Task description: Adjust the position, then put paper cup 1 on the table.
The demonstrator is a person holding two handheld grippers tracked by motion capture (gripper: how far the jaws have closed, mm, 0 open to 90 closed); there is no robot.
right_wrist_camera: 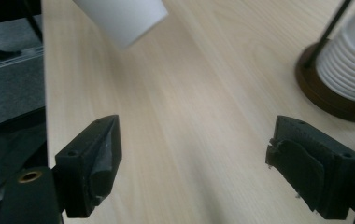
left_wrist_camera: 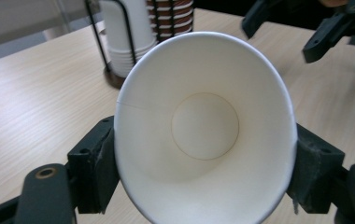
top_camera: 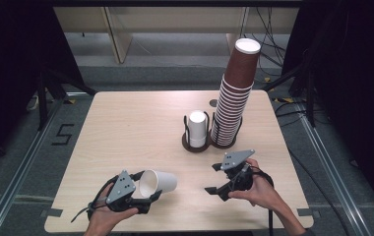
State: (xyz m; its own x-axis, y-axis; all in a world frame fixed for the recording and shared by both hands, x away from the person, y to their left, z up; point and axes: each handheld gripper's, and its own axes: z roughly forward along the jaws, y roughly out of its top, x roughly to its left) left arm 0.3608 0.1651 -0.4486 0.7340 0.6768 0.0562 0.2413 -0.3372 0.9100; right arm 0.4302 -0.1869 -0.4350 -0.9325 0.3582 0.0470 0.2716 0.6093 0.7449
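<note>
One white cup held sideways

Both jaws of the left gripper (top_camera: 143, 192) press the white cup (left_wrist_camera: 203, 126) at its rim, mouth facing the camera, above the counter (top_camera: 126, 128). Right gripper (top_camera: 218, 179) hovers near, jaws spread wide, empty. Beyond stand the white cup stack (top_camera: 198, 129) and brown cup stack (top_camera: 234, 96).

the left half of the table (top_camera: 126, 128) lies bare wood, open from the near edge to the far edge. right of centre in the frame stand a rack of white cups (top_camera: 197, 130) and, touching it, a tall leaning stack of brown cups (top_camera: 235, 98). between them and the right gripper (top_camera: 219, 179) runs a bare strip.
</note>
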